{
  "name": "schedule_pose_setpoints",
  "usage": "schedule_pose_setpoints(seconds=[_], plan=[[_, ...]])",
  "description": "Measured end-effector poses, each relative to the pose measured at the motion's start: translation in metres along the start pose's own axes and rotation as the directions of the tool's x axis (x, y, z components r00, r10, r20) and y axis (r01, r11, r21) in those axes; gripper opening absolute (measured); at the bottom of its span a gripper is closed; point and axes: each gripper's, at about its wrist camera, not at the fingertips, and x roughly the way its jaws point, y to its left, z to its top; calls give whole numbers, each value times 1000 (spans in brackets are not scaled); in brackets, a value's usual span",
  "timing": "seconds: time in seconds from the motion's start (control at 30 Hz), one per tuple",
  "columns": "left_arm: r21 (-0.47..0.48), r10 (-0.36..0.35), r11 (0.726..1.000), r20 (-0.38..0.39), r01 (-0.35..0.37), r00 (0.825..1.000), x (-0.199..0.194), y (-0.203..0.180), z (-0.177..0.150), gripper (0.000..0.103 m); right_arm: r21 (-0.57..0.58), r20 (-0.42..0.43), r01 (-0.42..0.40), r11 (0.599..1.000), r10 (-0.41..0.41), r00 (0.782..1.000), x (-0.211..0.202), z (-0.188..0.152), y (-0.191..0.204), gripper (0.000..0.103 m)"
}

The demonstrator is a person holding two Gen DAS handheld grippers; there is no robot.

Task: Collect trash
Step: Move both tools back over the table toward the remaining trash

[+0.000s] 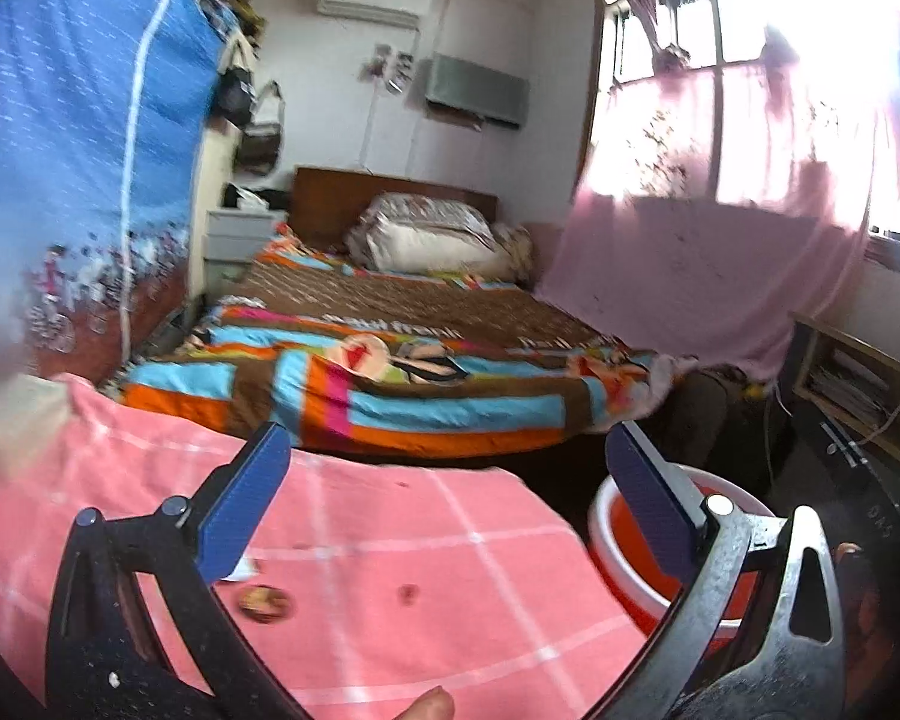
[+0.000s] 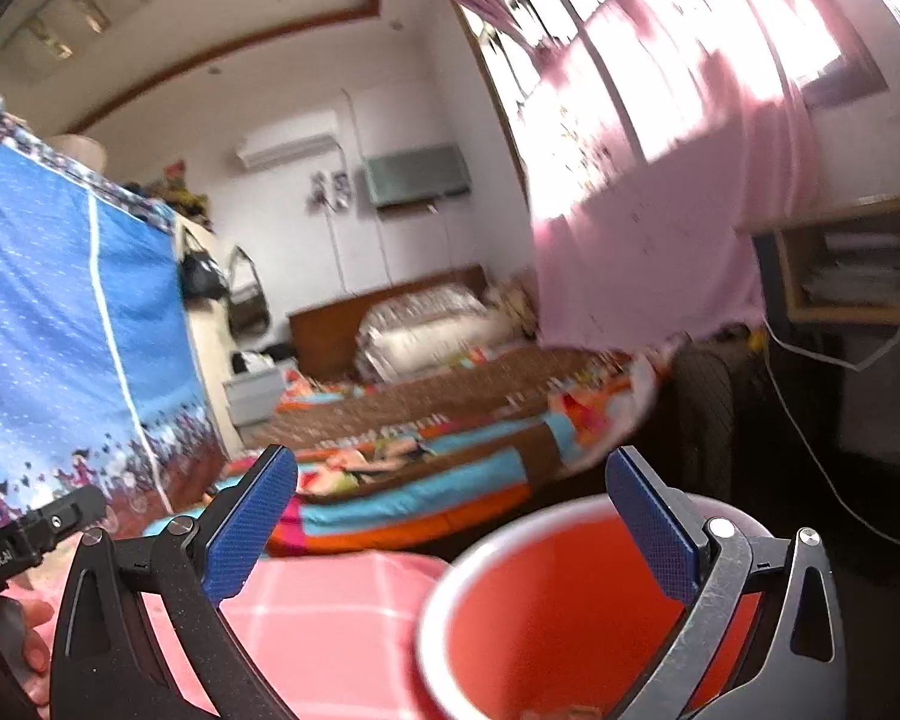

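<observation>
1. Trash first: a small brown scrap (image 1: 265, 603) lies on the pink checked cloth (image 1: 390, 570), right by the left finger of the left hand-held gripper (image 1: 444, 510), with a smaller dark crumb (image 1: 408, 594) a little to its right on the same cloth
2. The red bucket (image 2: 546, 618) stands just off the cloth's right edge (white rim, red inside); a few pale bits (image 2: 564, 711) show at the bottom edge of the right wrist view, too blurred to name
3. The left hand-held gripper hangs over the cloth with its blue pads spread wide and nothing between them
4. The right hand-held gripper (image 2: 450, 516) hovers at the bucket's mouth, jaws just as wide, also empty; its right finger crosses the bucket's rim in the picture
5. A fingertip (image 1: 429, 705) peeks in at the bottom of the left wrist view, and a hand (image 2: 33, 630) on the other tool shows at the right view's left edge
6. Further out: the bed (image 1: 390, 372) with a bright patchwork quilt, a blue fabric wardrobe (image 1: 90, 150) to the left, pink curtains (image 1: 720, 240) over the sunlit window (heavily washed out)
</observation>
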Motion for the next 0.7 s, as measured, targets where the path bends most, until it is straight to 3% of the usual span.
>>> schedule_pose_setpoints(seconds=[0.27, 0.7], plan=[[-42, 130, 991, 85, -127, 988, -39, 50, 3, 103, -34, 95, -145, 989, 148, 984, -5, -2, 53, 103], [-29, 268, 963, 158, -267, 950, -85, 106, -6, 103, -113, 97, -282, 953, 293, 951, -9, -25, 119, 103]])
